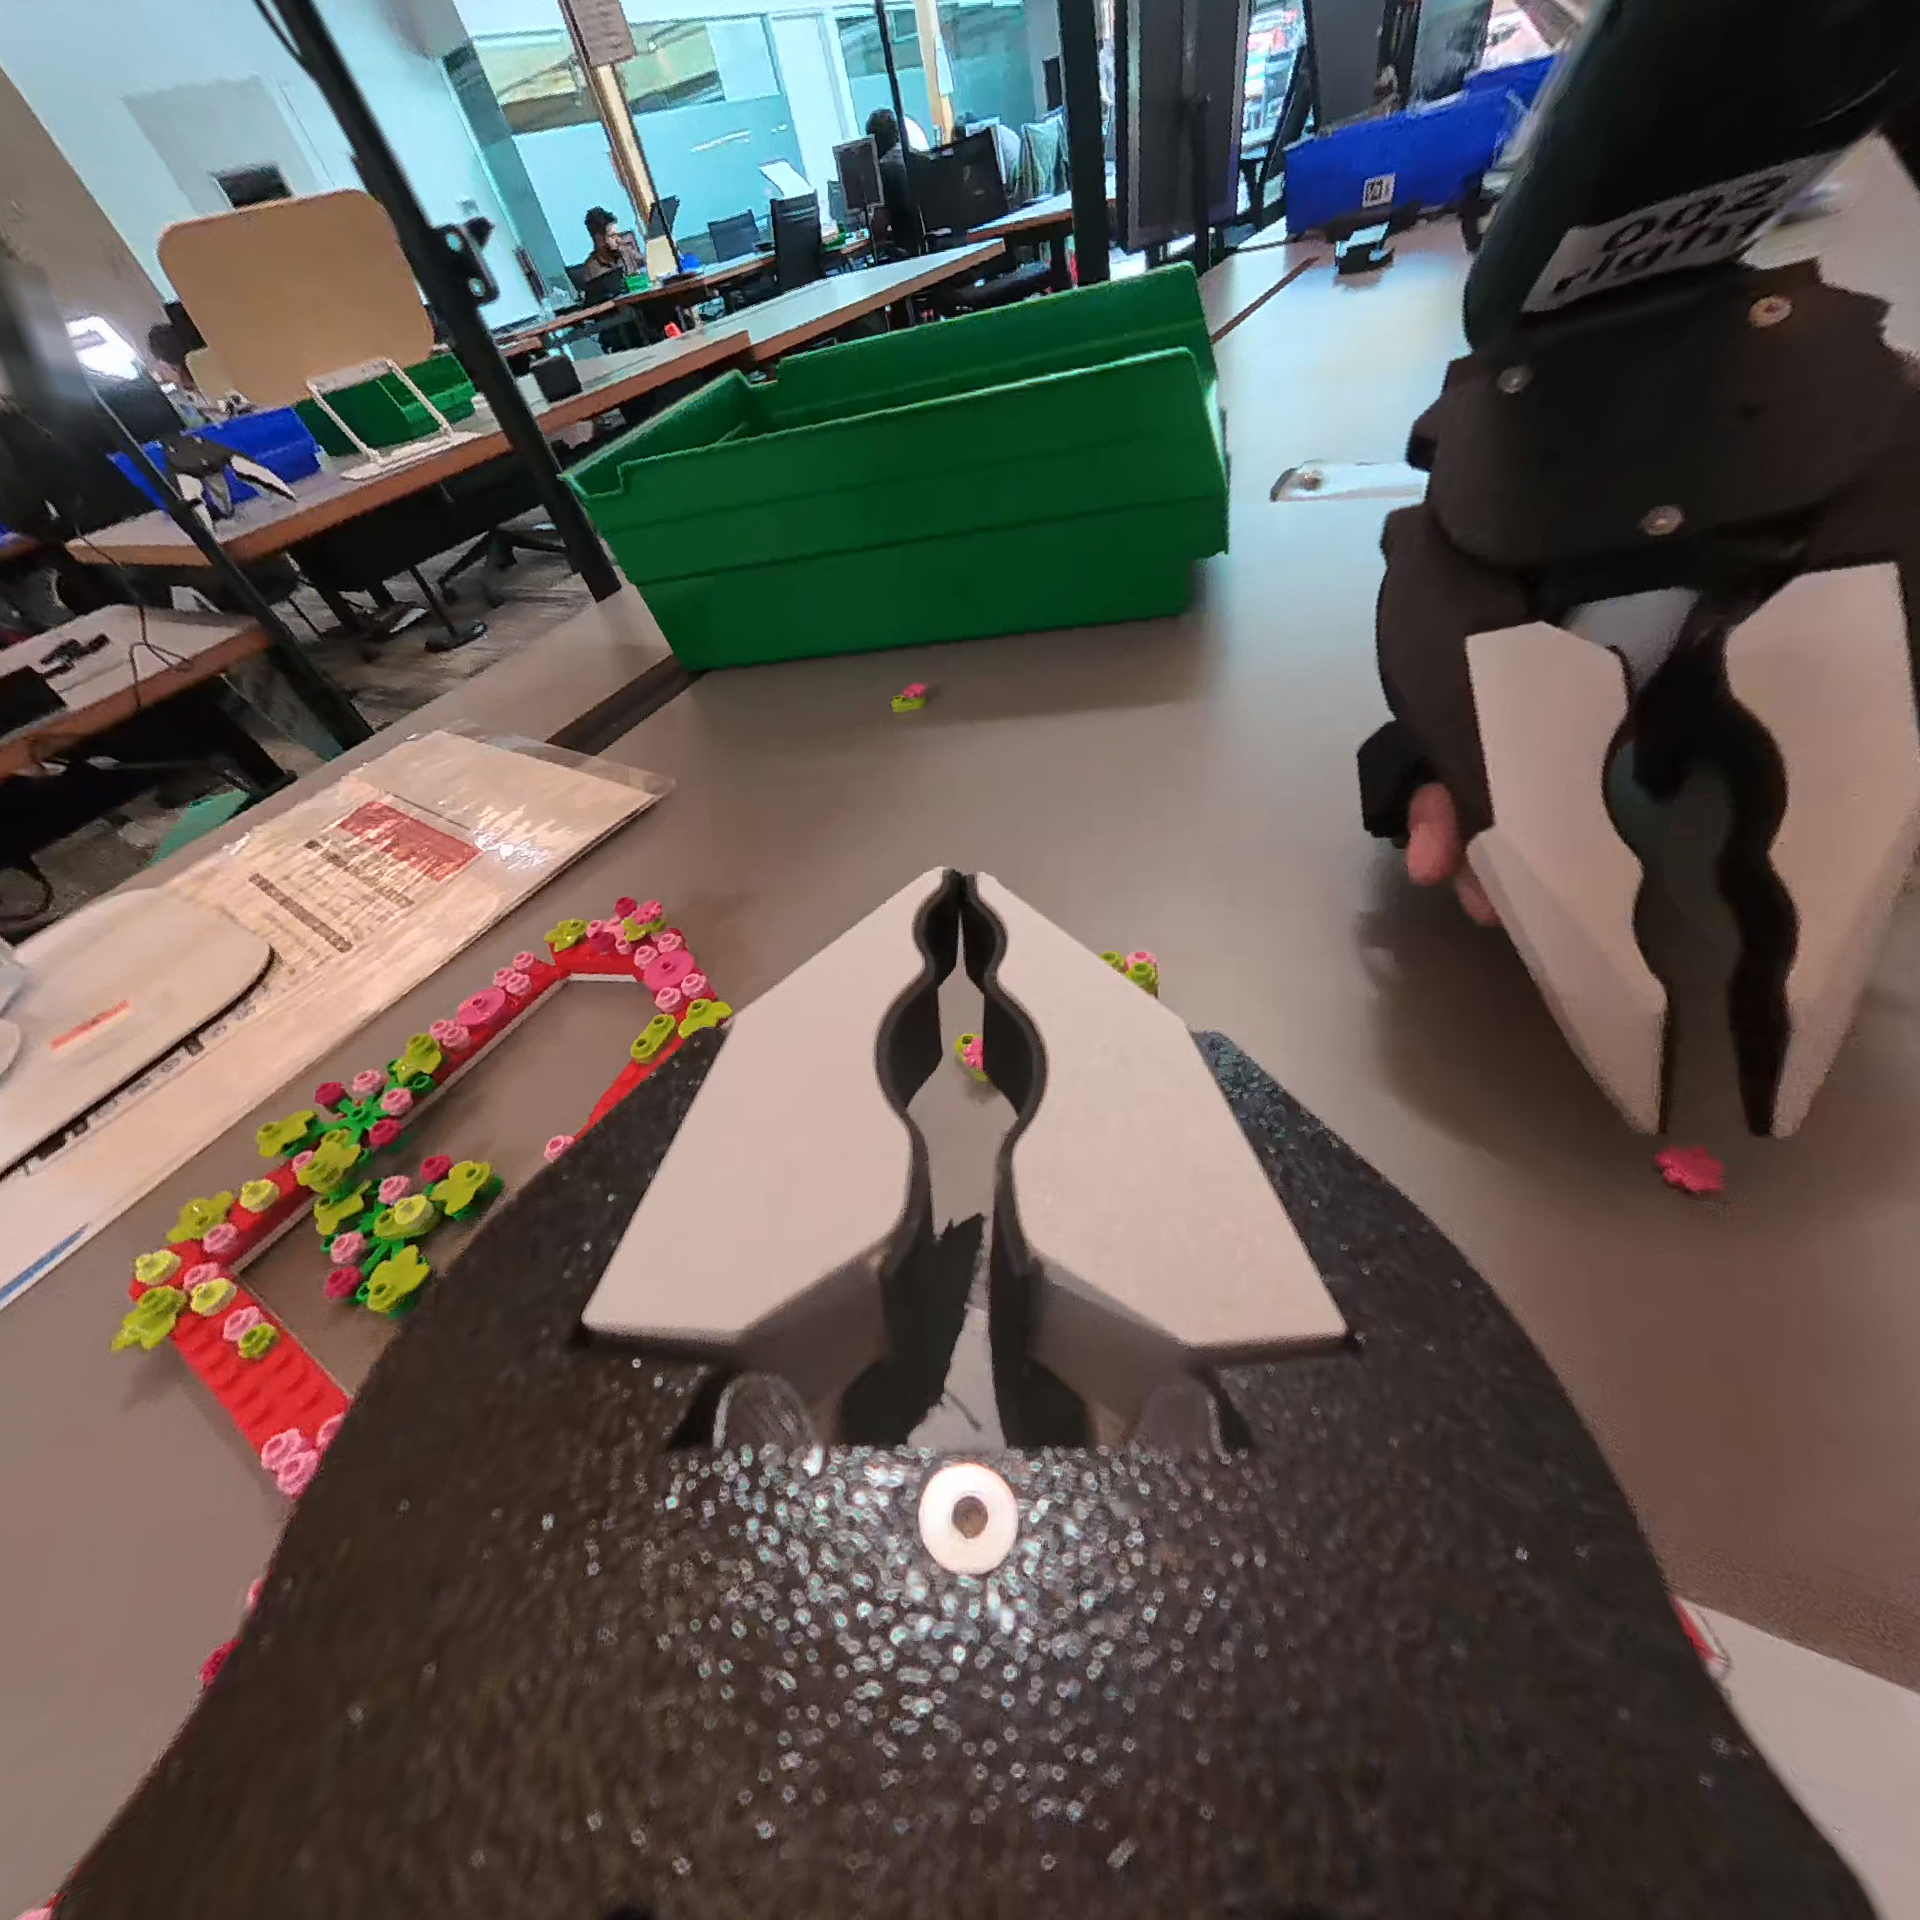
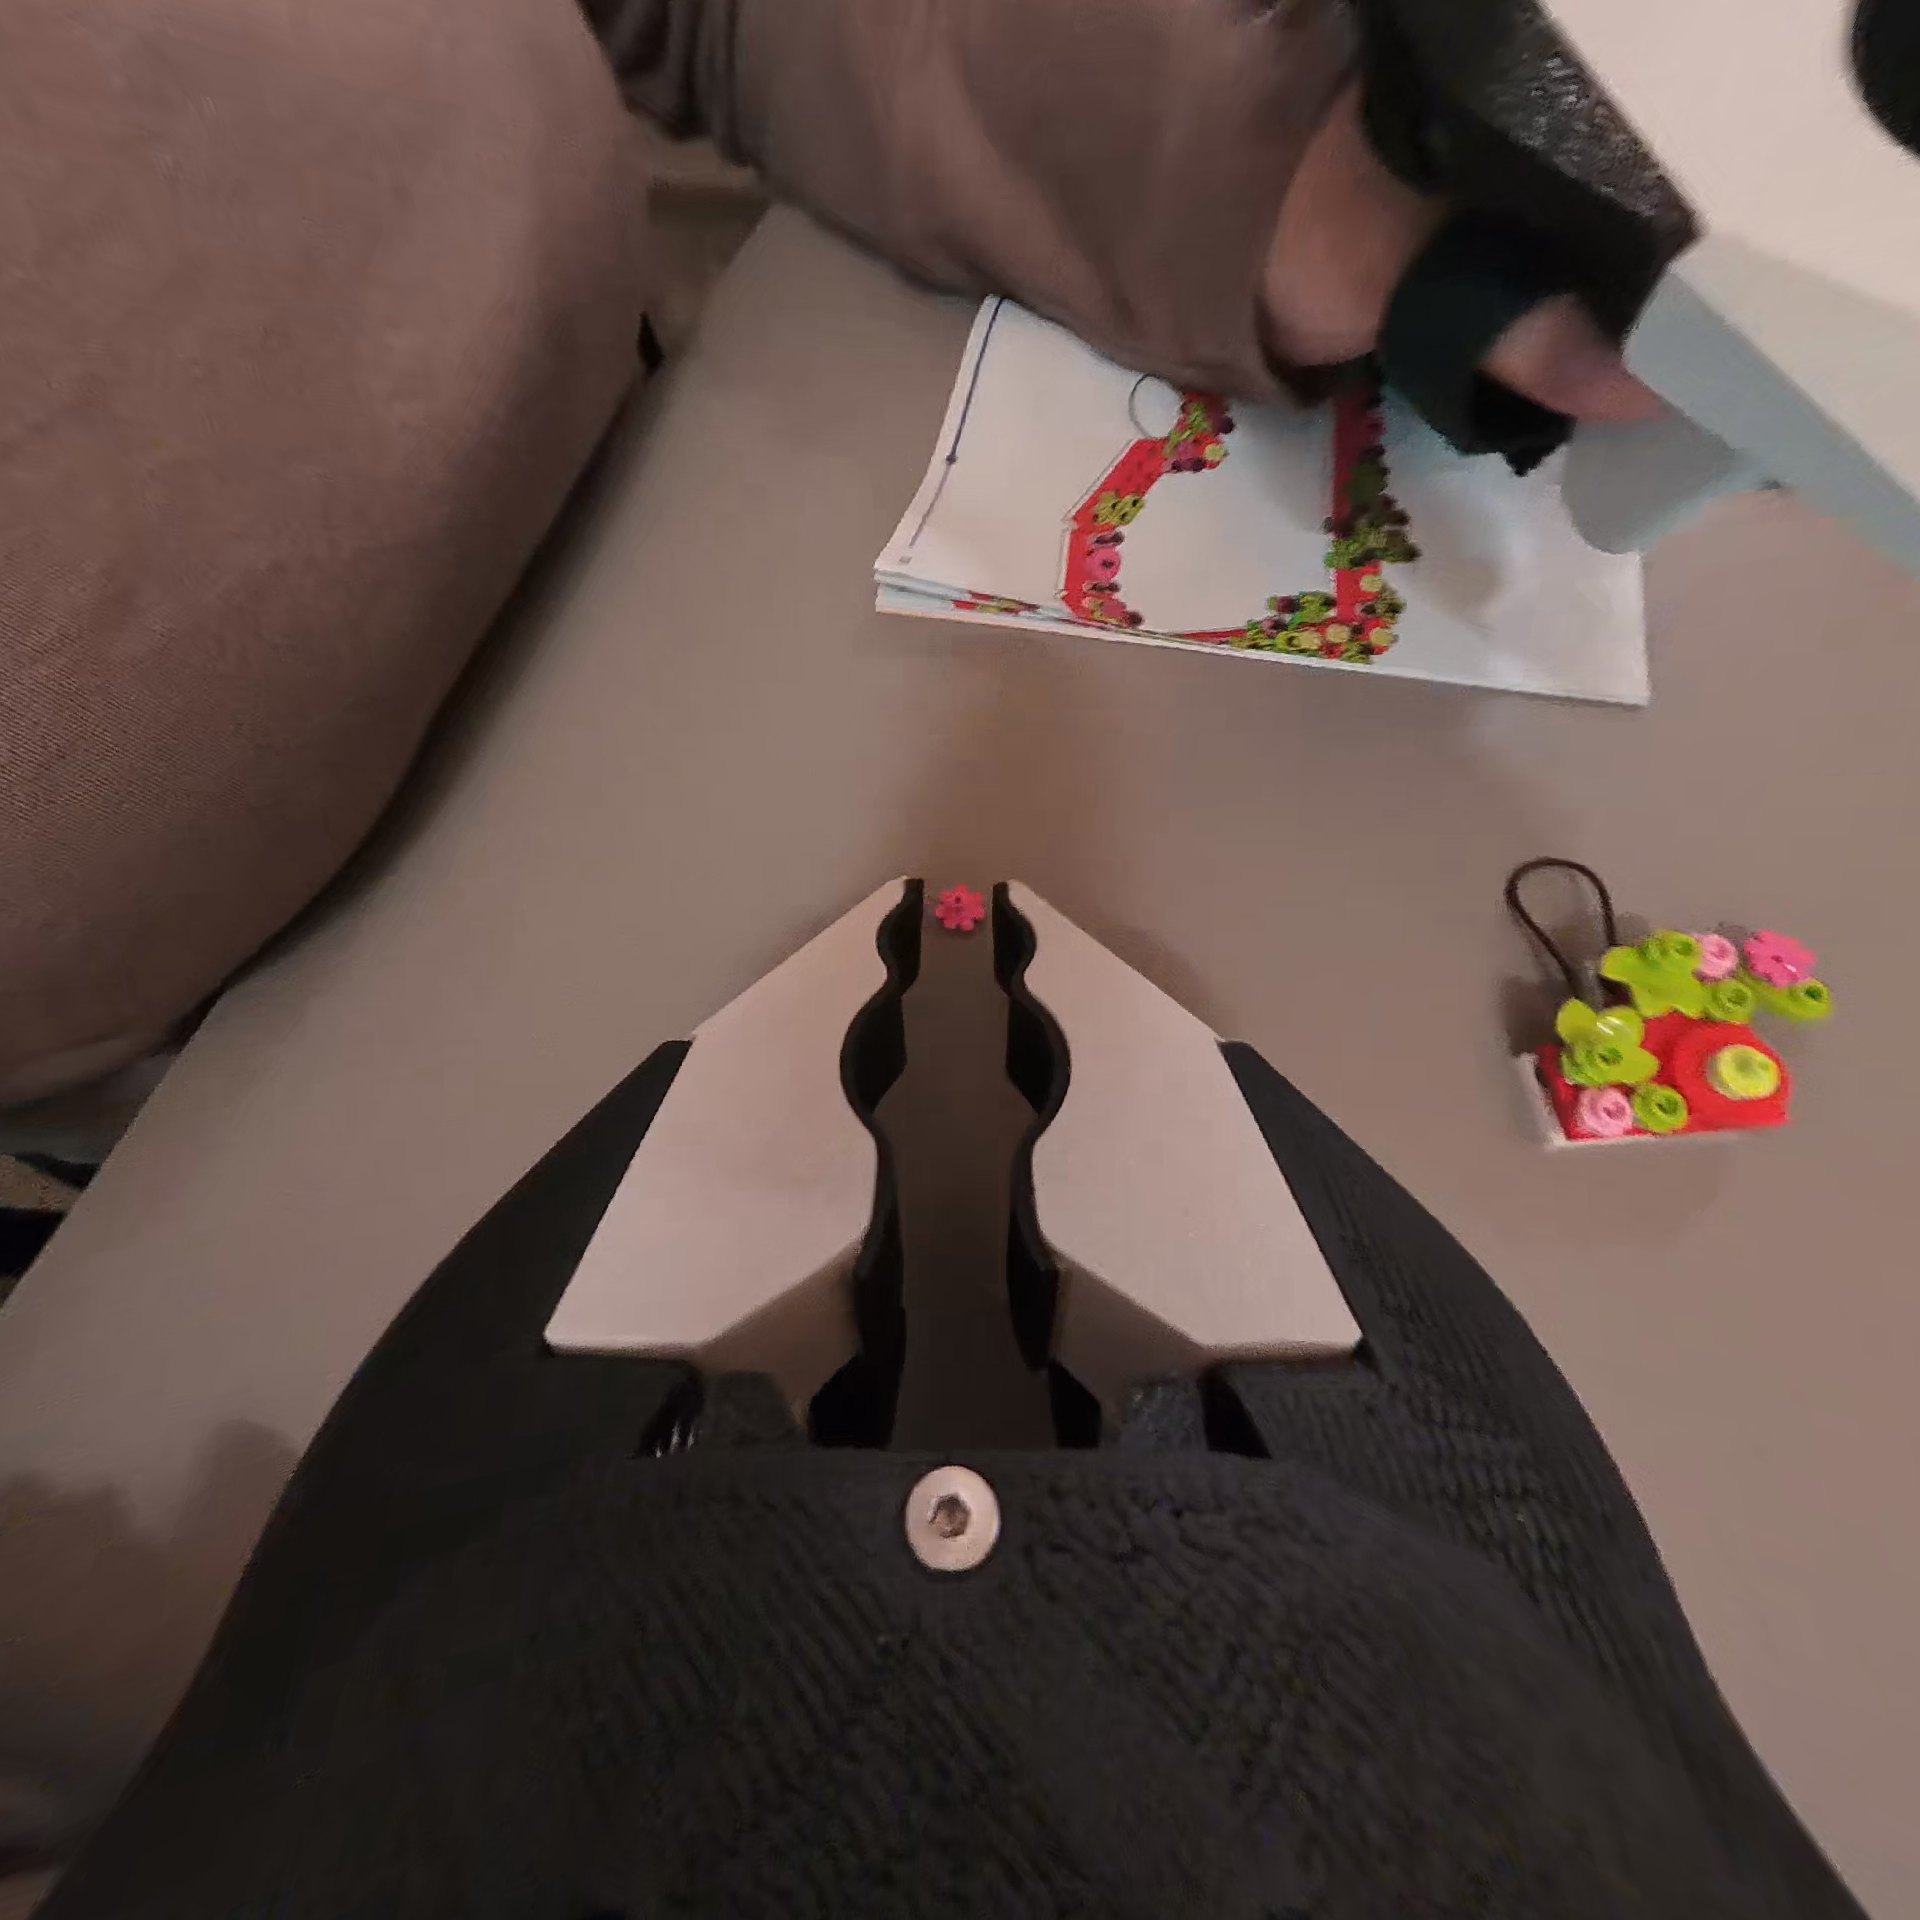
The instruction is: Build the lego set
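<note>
Item under pick: small dark-pink flower piece (image 2: 958, 908), lying flat on the grey table (image 2: 1195, 810), between the tips of the right gripper (image 2: 958, 902). Jaws parted, piece not yet pinched; gaps visible both sides. From the left wrist view the same flower (image 1: 1690, 1168) sits just beyond the tips, so depth alignment is uncertain.

Risks, my judgement:
- Piece is thin and low. Tips closing above it would miss or flick it away across the smooth table.
- Off-centre closing: one finger hits first, piece skids or tips on edge, bad orientation for pressing on a stud.
- Too much downward push: tips jam on the table, piece pops out.

Left gripper (image 1: 958, 883): jaws closed, tips touching, nothing held as far as I can see. It hovers over the table beside the red frame (image 1: 312, 1195) w/ pink and lime flowers. Loose flower bits lie near its tips (image 1: 972, 1051); a careless sweep would scatter them.

Further out: small red sub-build w/ a cord loop (image 2: 1673, 1049), well apart from the pick. Instruction booklet (image 2: 1247, 540) partly under the person's hand (image 2: 1403, 312). Green bins (image 1: 914, 488) at the far side.
</note>
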The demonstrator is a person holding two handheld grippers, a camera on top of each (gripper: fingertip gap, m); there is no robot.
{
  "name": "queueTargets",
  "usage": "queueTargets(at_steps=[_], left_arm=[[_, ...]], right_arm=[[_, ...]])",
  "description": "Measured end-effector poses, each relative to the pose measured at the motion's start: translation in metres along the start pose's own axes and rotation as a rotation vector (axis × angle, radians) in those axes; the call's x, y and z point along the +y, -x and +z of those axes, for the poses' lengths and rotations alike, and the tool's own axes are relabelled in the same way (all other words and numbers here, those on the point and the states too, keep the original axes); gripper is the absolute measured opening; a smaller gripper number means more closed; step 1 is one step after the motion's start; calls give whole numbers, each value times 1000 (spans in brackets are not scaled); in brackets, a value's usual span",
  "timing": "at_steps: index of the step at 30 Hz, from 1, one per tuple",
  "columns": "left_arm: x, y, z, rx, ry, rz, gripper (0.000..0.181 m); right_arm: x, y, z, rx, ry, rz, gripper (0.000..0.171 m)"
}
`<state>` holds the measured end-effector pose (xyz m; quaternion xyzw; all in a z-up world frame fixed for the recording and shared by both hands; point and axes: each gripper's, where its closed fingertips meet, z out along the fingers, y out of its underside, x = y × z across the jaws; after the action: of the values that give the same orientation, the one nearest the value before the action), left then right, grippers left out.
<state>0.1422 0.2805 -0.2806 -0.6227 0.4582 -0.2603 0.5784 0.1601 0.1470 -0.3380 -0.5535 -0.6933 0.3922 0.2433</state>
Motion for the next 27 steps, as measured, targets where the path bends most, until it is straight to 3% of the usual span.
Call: queueTargets(at_steps=[12, 16, 19, 23, 27], left_arm=[[0, -6, 1, 33, 2, 7, 0], [-10, -20, 0, 124, -37, -41, 2], [-10, -28, 1, 178, -32, -71, 8], [-18, -55, -3, 287, -74, 55, 27], [-33, -67, -12, 199, -171, 407, 29]], right_arm=[[6, 0, 8, 21, 67, -46, 2], [3, -26, -6, 196, 37, -85, 1], [16, -48, -23, 321, 111, -21, 1], [-15, -58, -40, 322, -168, 160, 1], [-50, -58, -64, 166, -528, 377, 0]])
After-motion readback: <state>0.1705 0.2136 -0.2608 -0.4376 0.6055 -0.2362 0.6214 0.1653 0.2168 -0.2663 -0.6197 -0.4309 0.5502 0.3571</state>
